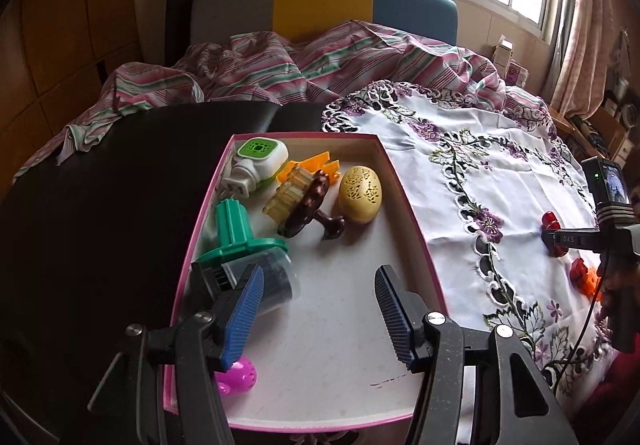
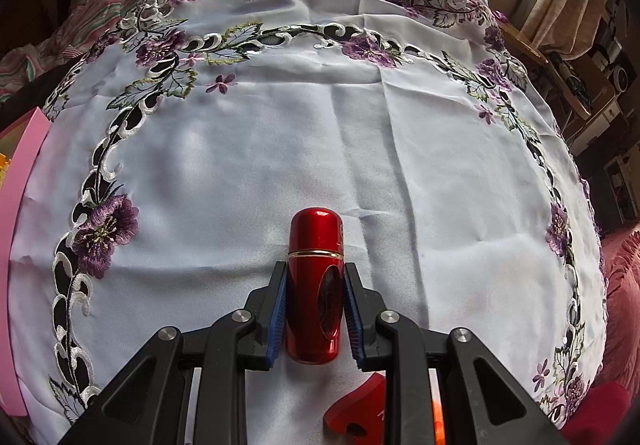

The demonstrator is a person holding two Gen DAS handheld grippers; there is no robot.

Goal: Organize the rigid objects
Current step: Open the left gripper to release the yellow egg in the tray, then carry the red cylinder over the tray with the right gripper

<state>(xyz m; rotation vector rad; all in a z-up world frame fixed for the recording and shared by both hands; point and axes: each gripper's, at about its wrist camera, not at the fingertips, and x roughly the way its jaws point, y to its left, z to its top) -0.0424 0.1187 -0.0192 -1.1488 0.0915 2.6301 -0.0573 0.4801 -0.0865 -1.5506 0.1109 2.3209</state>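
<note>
My left gripper (image 1: 320, 285) is open and empty above the pink-rimmed box (image 1: 416, 213). In the box lie a green-and-white plug-in device (image 1: 256, 161), a green-lidded clear container (image 1: 248, 253), a yellow egg-shaped case (image 1: 360, 193), a dark brown mushroom-shaped piece (image 1: 310, 209), an amber comb-like piece (image 1: 288, 193), orange pieces (image 1: 312, 165) and a magenta holed ball (image 1: 240, 375). My right gripper (image 2: 314, 281) is shut on a shiny red capsule-shaped bottle (image 2: 314, 269) that lies on the white embroidered cloth (image 2: 280, 145). From the left wrist view the right gripper (image 1: 560, 239) sits at the far right.
A red flat piece (image 2: 356, 413) and an orange piece (image 1: 584, 277) lie on the cloth by the right gripper. The box's pink wall (image 2: 20, 181) shows at the left edge. A striped bedsheet (image 1: 280, 65) lies behind the dark table (image 1: 100, 205). Shelves (image 2: 600, 85) stand at right.
</note>
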